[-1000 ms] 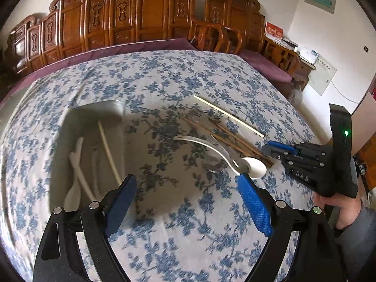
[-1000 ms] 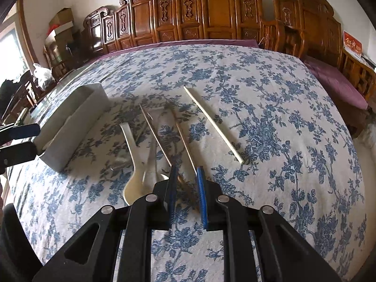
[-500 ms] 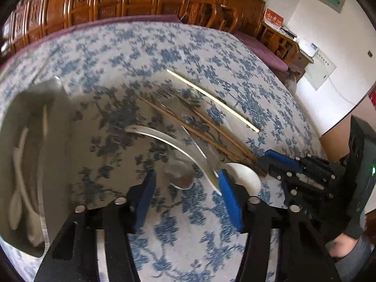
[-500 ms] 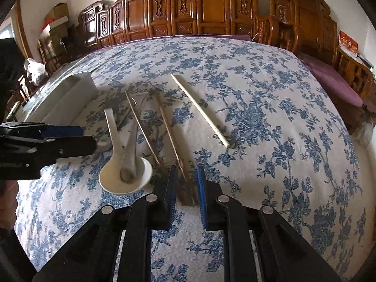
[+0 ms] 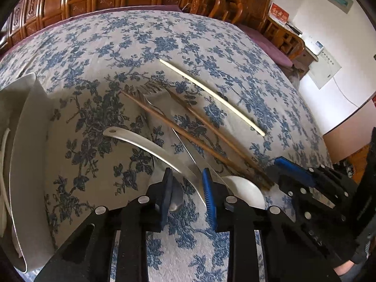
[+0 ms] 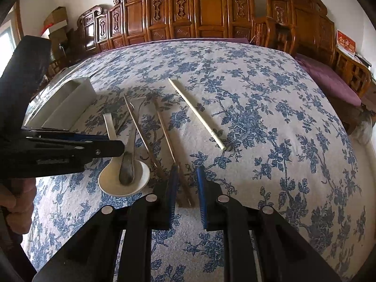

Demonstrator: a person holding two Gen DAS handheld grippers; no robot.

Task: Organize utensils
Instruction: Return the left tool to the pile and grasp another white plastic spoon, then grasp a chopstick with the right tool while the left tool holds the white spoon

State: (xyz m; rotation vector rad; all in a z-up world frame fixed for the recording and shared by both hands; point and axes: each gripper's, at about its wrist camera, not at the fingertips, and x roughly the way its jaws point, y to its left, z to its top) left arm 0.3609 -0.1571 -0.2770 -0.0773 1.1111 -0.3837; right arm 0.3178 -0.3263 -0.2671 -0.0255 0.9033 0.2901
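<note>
A white ceramic spoon lies on the floral cloth with its bowl toward me. A metal spoon rests in that bowl. My left gripper hangs low over the white spoon's handle. Its jaws are closing, with the handle and a flat metal handle between them, and I see no pad pressing. The right gripper is open by a narrow gap over the near ends of two brown chopsticks, not touching them. A pale chopstick lies further out. The white tray on the left holds white utensils.
A metal fork lies under the brown chopsticks. Carved wooden chairs ring the far side of the table. A person's hand holds the left gripper's handle. The cloth right of the pale chopstick is bare.
The left gripper moved from beside the tray down toward the white spoon, and its jaws narrowed from wide open around the handle. The right gripper stayed in place.
</note>
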